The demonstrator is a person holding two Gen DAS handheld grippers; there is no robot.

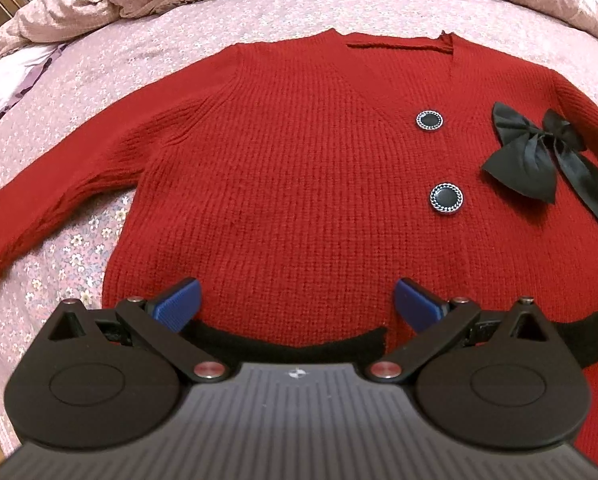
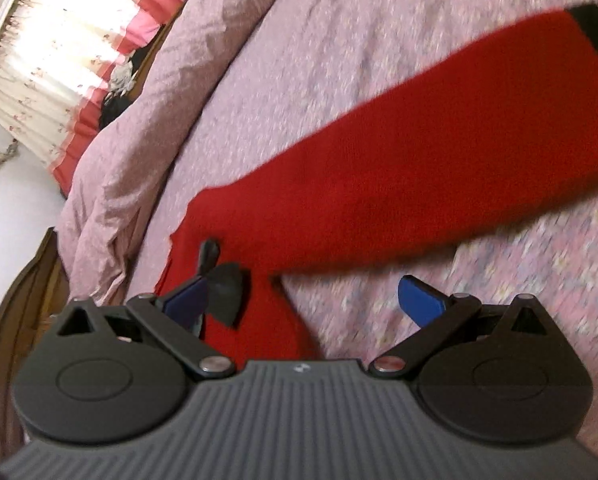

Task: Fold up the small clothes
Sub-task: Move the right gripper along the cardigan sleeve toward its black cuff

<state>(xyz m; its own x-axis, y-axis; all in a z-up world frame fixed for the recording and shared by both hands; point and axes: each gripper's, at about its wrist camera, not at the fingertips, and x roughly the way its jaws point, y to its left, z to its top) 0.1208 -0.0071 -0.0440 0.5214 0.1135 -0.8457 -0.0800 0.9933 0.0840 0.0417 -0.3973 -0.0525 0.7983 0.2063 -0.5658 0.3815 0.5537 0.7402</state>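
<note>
Both claws stand apart, empty: the left claw [image 1: 297, 300] hovers over the hem of the red cardigan [image 1: 299, 168], spread flat on the bed [image 1: 79, 80] for folding, while the right claw [image 2: 305, 300] faces its outstretched sleeve [image 2: 439, 184].

The right wrist view is motion-blurred, smearing the knit of the sleeve [image 2: 419, 184] and the bedsheet [image 2: 299, 60] print. The sleeve's black cuff [image 2: 595, 36] runs off the edge, far right of the right claw [image 2: 305, 300]. In the left view, the left claw [image 1: 297, 304] hides part of the sweater [image 1: 291, 168] hem [image 1: 299, 344]; the bow [image 1: 539, 156] tail and both sleeves are cut off.
</note>
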